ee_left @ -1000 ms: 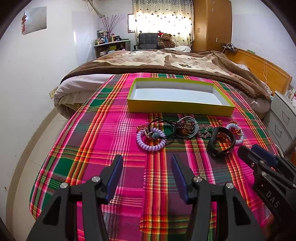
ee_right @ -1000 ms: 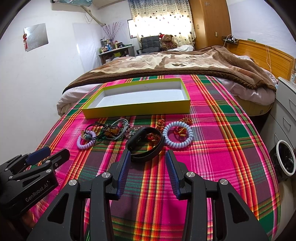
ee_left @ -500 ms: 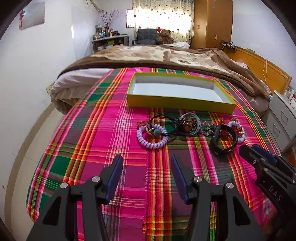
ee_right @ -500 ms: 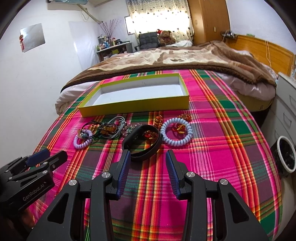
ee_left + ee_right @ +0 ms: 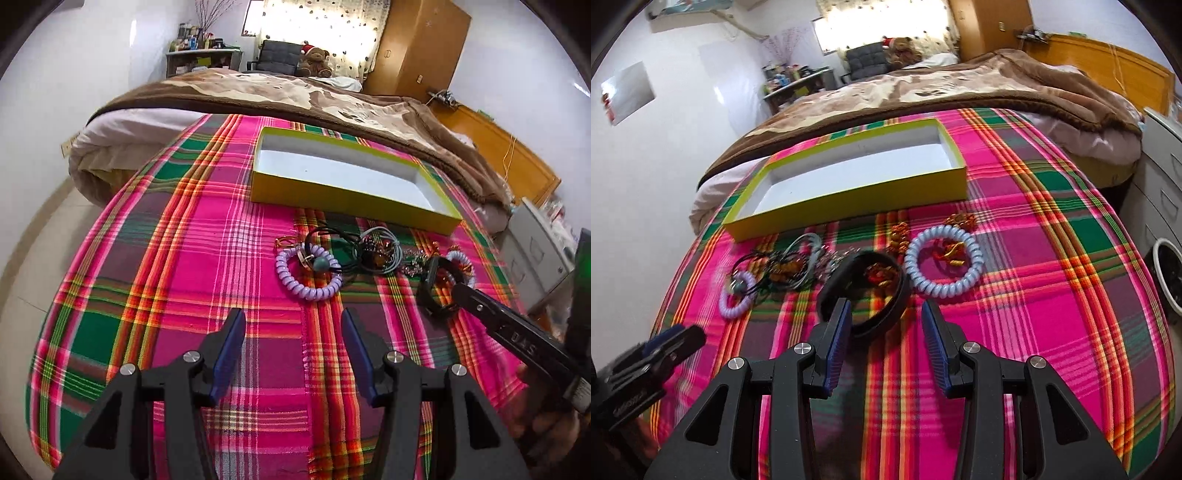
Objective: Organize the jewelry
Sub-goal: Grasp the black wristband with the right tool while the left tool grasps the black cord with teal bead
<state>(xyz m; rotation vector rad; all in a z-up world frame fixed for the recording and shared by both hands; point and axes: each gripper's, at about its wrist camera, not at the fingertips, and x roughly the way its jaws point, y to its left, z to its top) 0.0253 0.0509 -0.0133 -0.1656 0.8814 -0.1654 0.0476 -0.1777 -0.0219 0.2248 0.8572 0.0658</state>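
Observation:
A row of jewelry lies on the plaid cloth in front of an empty yellow box (image 5: 354,201) (image 5: 849,206). From left: a purple coil bracelet (image 5: 308,275) (image 5: 737,299), dark cords and a grey loop with amber beads (image 5: 373,251) (image 5: 790,264), a black band (image 5: 864,291) (image 5: 430,286), a pale blue coil bracelet (image 5: 943,266). My right gripper (image 5: 884,339) is open, its jaws low over the near side of the black band. My left gripper (image 5: 293,349) is open and empty, short of the purple bracelet.
The plaid cloth (image 5: 184,258) covers the foot of a bed with a brown blanket (image 5: 277,92) behind the box. White drawers (image 5: 1161,177) stand to the right of the bed. Small red and gold trinkets (image 5: 897,236) lie between the band and the box.
Both grippers have moved forward and down toward the jewelry. The right gripper has closed in on the black band; its jaws stay open. No jewelry has moved.

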